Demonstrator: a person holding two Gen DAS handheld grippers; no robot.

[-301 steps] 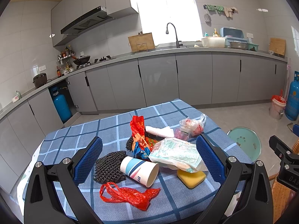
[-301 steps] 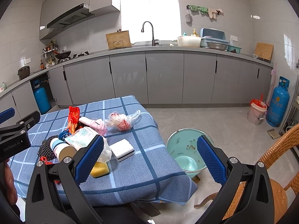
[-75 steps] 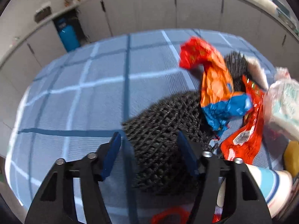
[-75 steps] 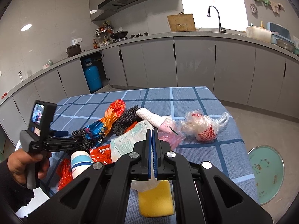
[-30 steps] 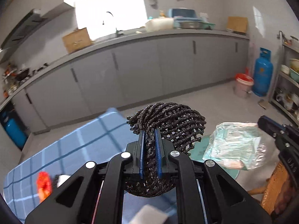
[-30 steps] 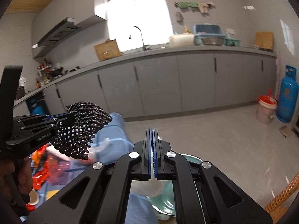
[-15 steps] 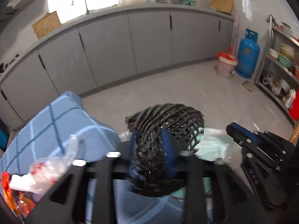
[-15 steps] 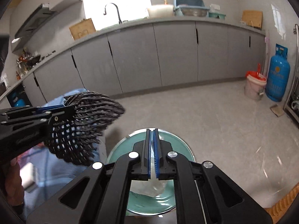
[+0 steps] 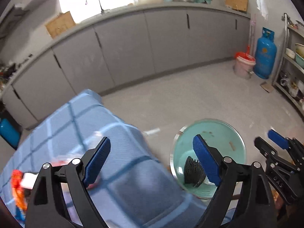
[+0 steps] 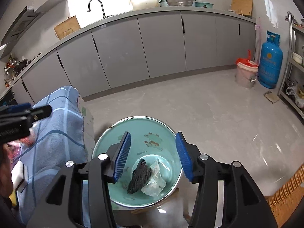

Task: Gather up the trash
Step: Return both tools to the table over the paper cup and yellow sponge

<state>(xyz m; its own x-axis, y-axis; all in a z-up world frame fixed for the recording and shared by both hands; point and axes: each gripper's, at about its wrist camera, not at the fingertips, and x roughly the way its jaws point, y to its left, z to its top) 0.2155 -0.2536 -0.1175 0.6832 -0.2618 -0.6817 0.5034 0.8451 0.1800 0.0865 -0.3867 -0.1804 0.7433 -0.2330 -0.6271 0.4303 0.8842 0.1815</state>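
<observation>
We see our right gripper (image 10: 153, 154) spread wide and empty above the green basin (image 10: 106, 140), where black mesh (image 10: 139, 178) and a plastic bag (image 10: 154, 183) lie. Our left gripper (image 9: 152, 161) gapes empty too, between the table edge (image 9: 133, 133) and basin, with bare floor (image 10: 209, 114) beyond.

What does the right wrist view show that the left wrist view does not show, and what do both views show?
Only the right wrist view shows the clear plastic bag lying beside the black mesh in the basin, and the faucet sharply.

Only the left wrist view shows the red wrapper left on the tablecloth, and the right gripper from outside.

Both show the green basin with the black mesh in it, the blue gas cylinder, the red-rimmed bucket, and an open gripper, the left gripper included.
</observation>
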